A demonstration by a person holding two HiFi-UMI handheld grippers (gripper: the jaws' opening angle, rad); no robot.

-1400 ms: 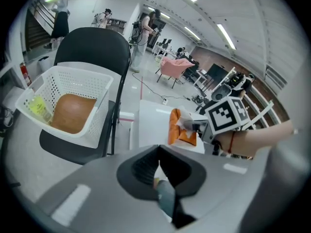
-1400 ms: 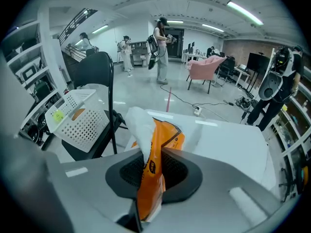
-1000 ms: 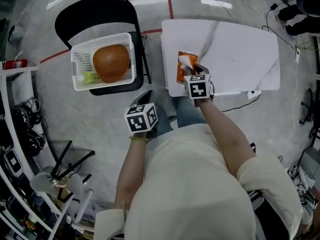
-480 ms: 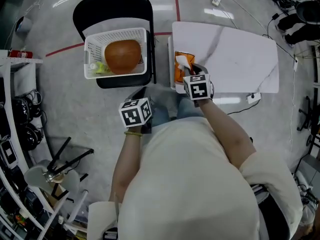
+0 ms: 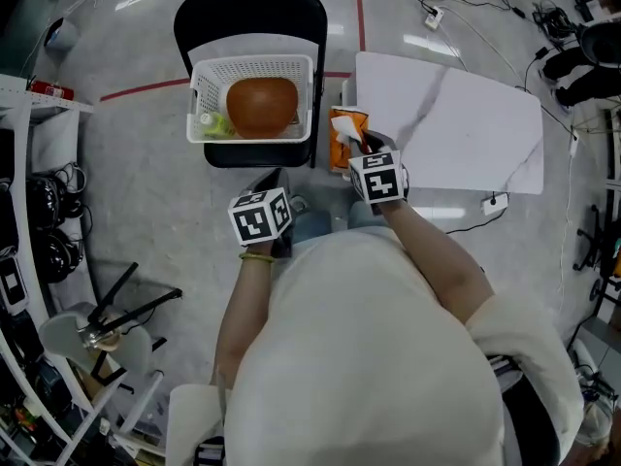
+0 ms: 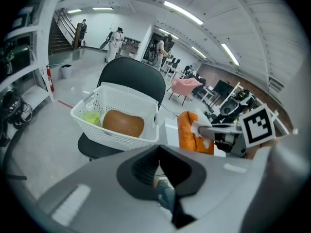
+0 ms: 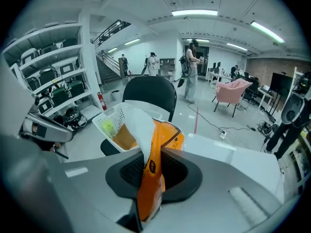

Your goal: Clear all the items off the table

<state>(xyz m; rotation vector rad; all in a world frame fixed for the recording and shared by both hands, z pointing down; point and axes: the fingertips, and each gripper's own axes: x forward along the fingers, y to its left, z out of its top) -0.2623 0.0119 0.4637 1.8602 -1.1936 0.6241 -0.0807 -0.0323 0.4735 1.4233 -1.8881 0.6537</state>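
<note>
An orange snack bag (image 5: 343, 136) with a white torn top hangs in the air past the left edge of the white table (image 5: 456, 124). My right gripper (image 5: 361, 147) is shut on it; in the right gripper view the bag (image 7: 152, 178) stands pinched between the jaws. Just left of it a white basket (image 5: 200, 100) sits on a black chair (image 5: 247, 13), holding a brown round item (image 5: 262, 105) and a green bottle (image 5: 215, 122). My left gripper (image 5: 276, 177) is shut and empty, below the chair's front edge. From the left gripper view (image 6: 159, 165) the basket (image 6: 116, 103) lies ahead.
The table top shows bare white with a grey vein. A red line crosses the floor behind the chair. Shelving with headsets (image 5: 39, 231) and stands (image 5: 116, 318) fills the left side. Cables (image 5: 466, 17) trail on the floor beyond the table. People stand far off in the room.
My right gripper has carried the orange bag up and left, off the table top towards the basket. The left gripper has also moved, keeping shut and empty.
</note>
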